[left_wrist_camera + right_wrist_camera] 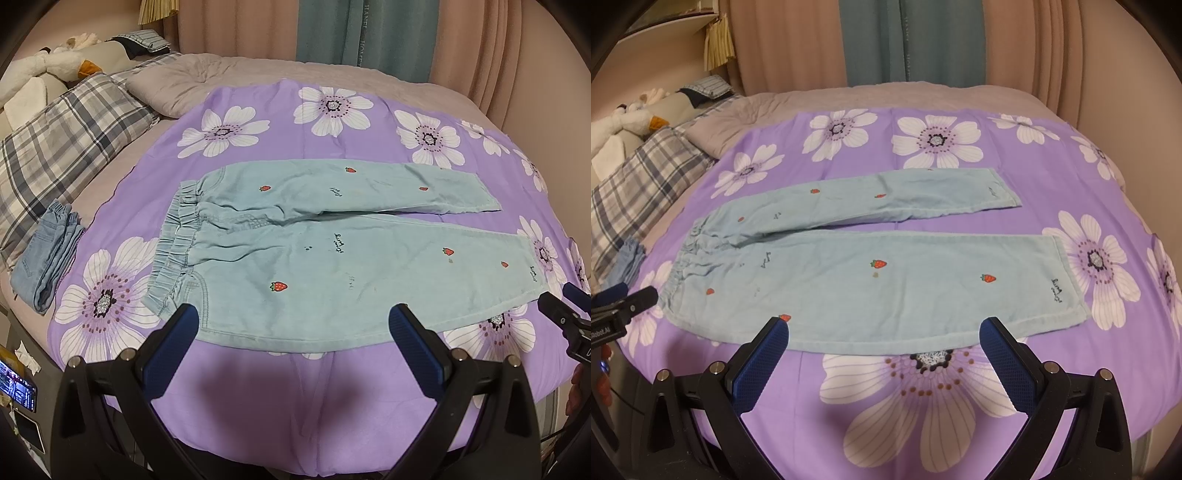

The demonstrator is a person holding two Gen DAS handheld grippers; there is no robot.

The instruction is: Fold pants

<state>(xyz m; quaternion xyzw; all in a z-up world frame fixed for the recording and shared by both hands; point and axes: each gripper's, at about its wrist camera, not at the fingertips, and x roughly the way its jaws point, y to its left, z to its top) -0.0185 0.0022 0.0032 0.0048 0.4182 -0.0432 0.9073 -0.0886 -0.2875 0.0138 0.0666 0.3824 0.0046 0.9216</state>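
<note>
Hovering over the pants' (332, 254) near edge, left gripper (293, 321) and right gripper (884, 332) both gape wide.

A bed (229, 70) stood against pink curtains (236, 26) with a teal panel (332, 29) between them. A purple floral sheet (295, 387) covered it; plaid pillows (70, 125) lay left.

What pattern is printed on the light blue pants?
Small red strawberries on the pants, clearest in the left wrist view.

Dim warm light, fisheye-warped edges.
</note>
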